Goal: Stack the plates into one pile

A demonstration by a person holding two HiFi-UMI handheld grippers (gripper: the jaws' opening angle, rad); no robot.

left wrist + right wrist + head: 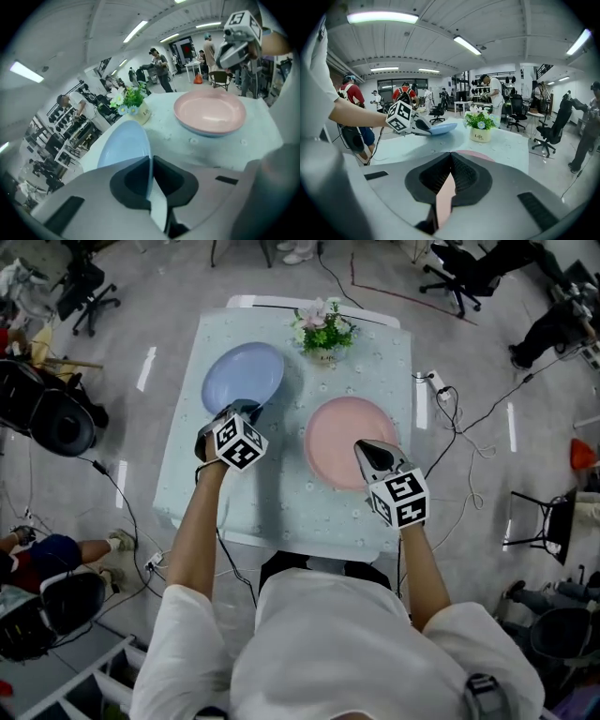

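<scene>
A pale blue plate (pixel 242 376) lies at the table's back left, and its near rim is pinched by my left gripper (pixel 246 411). In the left gripper view the jaws of that gripper (pixel 151 161) are shut on the blue plate's (pixel 123 145) thin edge. A pink plate (pixel 349 439) sits at the centre right. My right gripper (pixel 368 448) is shut on its near right rim. The right gripper view shows the pink rim (pixel 445 197) wedged between the closed jaws of the right gripper (pixel 451 159). The two plates lie side by side, apart.
A small pot of flowers (pixel 323 329) stands at the table's (pixel 281 507) far edge, between and behind the plates. A power strip (pixel 433 382) and cables lie on the floor to the right. Office chairs and people surround the table.
</scene>
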